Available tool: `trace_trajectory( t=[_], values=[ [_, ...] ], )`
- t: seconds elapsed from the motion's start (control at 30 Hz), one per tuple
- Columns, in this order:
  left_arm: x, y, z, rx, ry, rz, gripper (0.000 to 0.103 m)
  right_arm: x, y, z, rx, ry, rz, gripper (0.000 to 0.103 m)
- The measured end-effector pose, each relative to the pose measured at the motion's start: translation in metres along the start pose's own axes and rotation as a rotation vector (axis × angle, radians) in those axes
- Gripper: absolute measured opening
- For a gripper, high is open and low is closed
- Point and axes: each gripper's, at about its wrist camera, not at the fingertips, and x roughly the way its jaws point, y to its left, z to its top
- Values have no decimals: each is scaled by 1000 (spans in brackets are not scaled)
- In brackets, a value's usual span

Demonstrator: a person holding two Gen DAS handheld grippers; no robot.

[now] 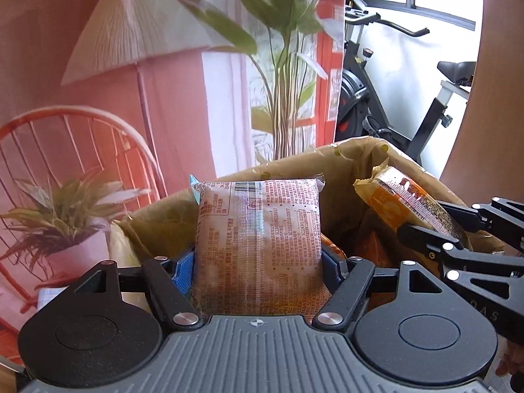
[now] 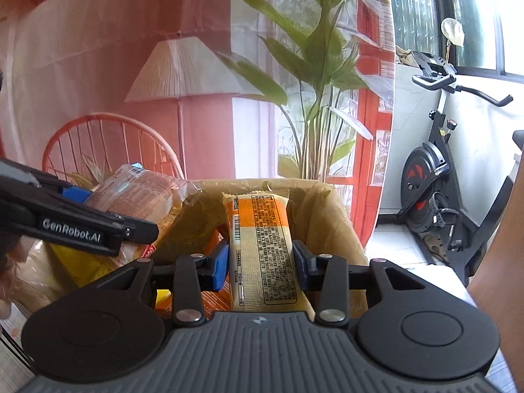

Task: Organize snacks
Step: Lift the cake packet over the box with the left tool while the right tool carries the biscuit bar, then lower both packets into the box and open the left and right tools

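Pink-walled room, left gripper [image 1: 257, 262] clamping pale snack pack [image 1: 258, 239], right gripper [image 2: 260, 262] clamping orange-yellow bar [image 2: 262, 245], seemingly over lined box [image 2: 327, 216].

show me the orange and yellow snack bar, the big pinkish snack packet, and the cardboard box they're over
orange and yellow snack bar [image 2: 258, 245]: right wrist view, printed middle of wrapper.
pinkish snack packet [image 1: 258, 245]: left wrist view, centre of printed back.
cardboard box [image 2: 327, 216]: right wrist view, inner right wall.

A wide pinkish snack packet [image 1: 258, 245], printed with small red text and a barcode, is held upright above a bag-lined box [image 1: 357, 154]. A narrower orange-and-cream snack packet [image 2: 260, 249] is held lengthwise over the same box [image 2: 314, 203].
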Motion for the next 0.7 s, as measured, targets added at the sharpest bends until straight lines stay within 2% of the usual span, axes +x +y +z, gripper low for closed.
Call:
trace_trajectory(
  t=[0.1,0.2,0.4,0.7],
  values=[
    [-1,1,-1,5,-1,-10,77,3,3,-2,-16,20,20,43],
    [-4,1,-2,15,-8,12,87,-1,5,-2,-34,-3,16,45],
    [-20,-8,2,47,-59,31,87,-15,7,1,-31,-35,22,46],
    [-63,-4,6,-28,-163,27,87,-44,4,-6,-10,-64,26,46]
  ],
)
